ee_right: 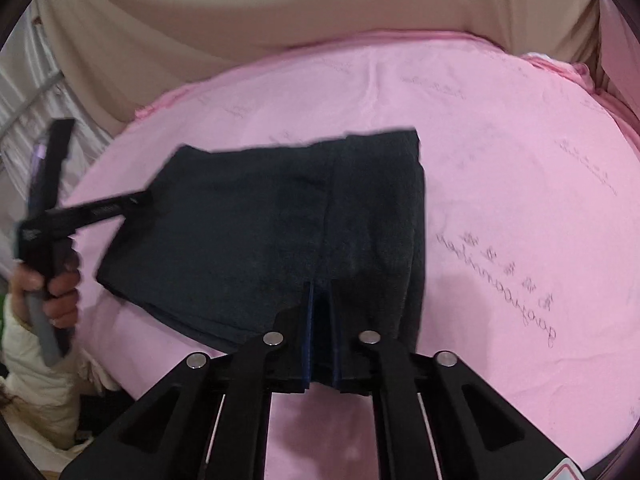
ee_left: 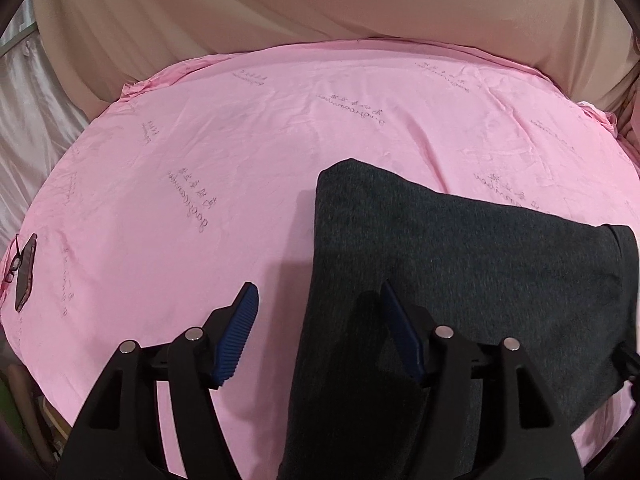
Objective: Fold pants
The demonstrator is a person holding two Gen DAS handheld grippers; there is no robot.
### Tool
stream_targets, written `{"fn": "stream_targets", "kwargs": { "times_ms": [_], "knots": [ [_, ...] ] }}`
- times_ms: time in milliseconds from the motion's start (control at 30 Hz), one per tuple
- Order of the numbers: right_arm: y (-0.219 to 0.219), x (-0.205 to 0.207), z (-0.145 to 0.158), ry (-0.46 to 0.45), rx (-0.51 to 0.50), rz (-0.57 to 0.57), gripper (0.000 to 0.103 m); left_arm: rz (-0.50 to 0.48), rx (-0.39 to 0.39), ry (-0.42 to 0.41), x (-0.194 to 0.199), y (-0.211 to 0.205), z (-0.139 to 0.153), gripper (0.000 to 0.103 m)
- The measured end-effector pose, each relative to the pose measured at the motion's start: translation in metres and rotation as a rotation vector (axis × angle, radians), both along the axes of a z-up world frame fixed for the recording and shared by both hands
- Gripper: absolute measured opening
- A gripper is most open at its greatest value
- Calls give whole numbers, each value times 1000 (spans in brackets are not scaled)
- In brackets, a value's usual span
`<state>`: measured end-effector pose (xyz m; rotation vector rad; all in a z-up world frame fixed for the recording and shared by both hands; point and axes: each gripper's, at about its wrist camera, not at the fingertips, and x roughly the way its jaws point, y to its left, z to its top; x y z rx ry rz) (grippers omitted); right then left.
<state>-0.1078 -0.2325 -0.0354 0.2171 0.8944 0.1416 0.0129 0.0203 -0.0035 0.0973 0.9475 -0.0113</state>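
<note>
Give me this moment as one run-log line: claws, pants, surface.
left claw: open, astride pants edge | right claw: shut on pants | pants: dark grey, folded, on pink sheet

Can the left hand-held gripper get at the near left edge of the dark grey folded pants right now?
Probably yes. The left hand-held gripper stands open, straddling that edge of the dark grey folded pants on the pink sheet, with nothing in between. The right hand-held gripper is shut on the opposite side.
</note>
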Motion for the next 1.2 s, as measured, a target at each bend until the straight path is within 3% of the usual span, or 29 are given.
{"fn": "stream_targets", "kwargs": {
  "times_ms": [67,167,267,333,400,600,700,800,967,1000,1033,1167,1200],
  "knots": [
    [-4,-11,13,-9,34,-27,0,0,7,3,-5,2,0,62],
    [7,-21,29,-64,29,-2,12,-2,7,4,-13,5,1,62],
    [13,-17,14,-25,-20,23,12,-11,-5,8,-22,5,3,66],
    [9,-15,2,-13,-26,9,4,-22,0,4,-30,4,4,68],
    [1,-19,3,-11,21,-3,4,-27,12,1,-37,5,4,68],
    [-3,-36,29,-65,22,-25,6,-41,3,14,-56,8,1,69],
    [-11,-26,38,-104,34,-77,14,-63,-16,16,-67,9,1,71],
    [-27,-7,39,-108,1,-155,47,-105,-32,24,-76,12,-7,68],
    [-47,35,29,-81,117,-167,47,-121,-76,42,-75,18,-14,68],
    [-41,50,22,-56,98,-129,40,-118,-77,43,-74,19,-14,69],
    [-37,64,12,-12,67,-110,13,-116,-77,44,-74,18,-14,69],
    [-47,51,21,-37,107,-157,19,-122,-107,24,-78,28,0,70],
    [-51,37,27,-53,101,-180,33,-122,-132,12,-80,33,6,72]
  ]
}}
